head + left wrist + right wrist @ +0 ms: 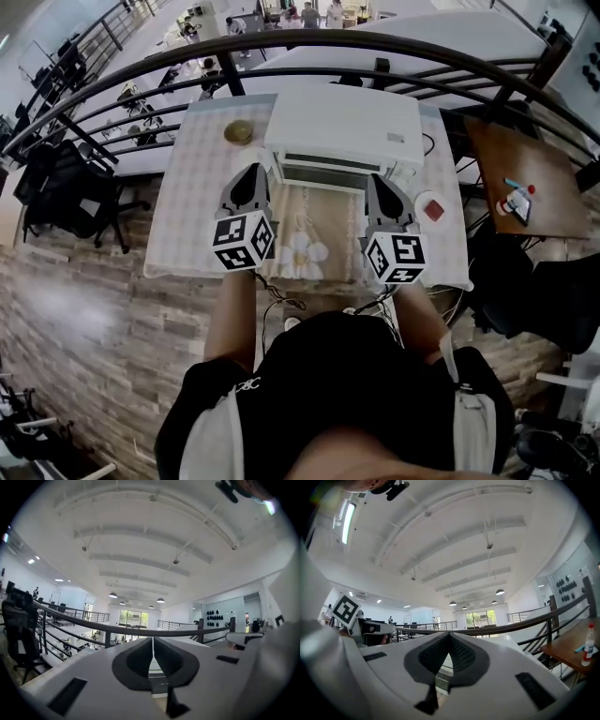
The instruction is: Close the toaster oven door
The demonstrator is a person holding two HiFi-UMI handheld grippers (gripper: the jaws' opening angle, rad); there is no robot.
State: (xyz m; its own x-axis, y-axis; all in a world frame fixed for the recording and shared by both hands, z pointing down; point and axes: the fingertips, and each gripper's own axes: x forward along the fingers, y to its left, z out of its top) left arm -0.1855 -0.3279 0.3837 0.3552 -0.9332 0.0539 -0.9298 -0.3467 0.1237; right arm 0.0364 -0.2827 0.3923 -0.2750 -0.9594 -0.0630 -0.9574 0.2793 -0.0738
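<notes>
toaster oven (342,129), white and boxy, stands at the far middle of the checked-cloth table (187,216), its front (323,171) turned toward the person. how its door stands cannot be told from above. left gripper (252,169) hovers just before the oven's left front corner, marker cube toward the person. in the left gripper view its jaws are pressed together tip to tip with nothing between them (153,641). right gripper (375,178) sits just before the oven's right front corner, level with the other. in the right gripper view it is also clenched, its tips meeting and empty (449,637). neither gripper visibly touches the oven. flower-printed mat (302,251) lies in front of the oven, between the two grippers. small round dish (238,131) with something yellowish in it rests just beside the oven's left rear corner. red-and-white round thing (432,208) lies near the oven's right front corner, beyond the right gripper. curved dark railing (281,42) runs behind the oven. brown side table (520,178), well to the oven's right, carries a small bottle (517,202).
</notes>
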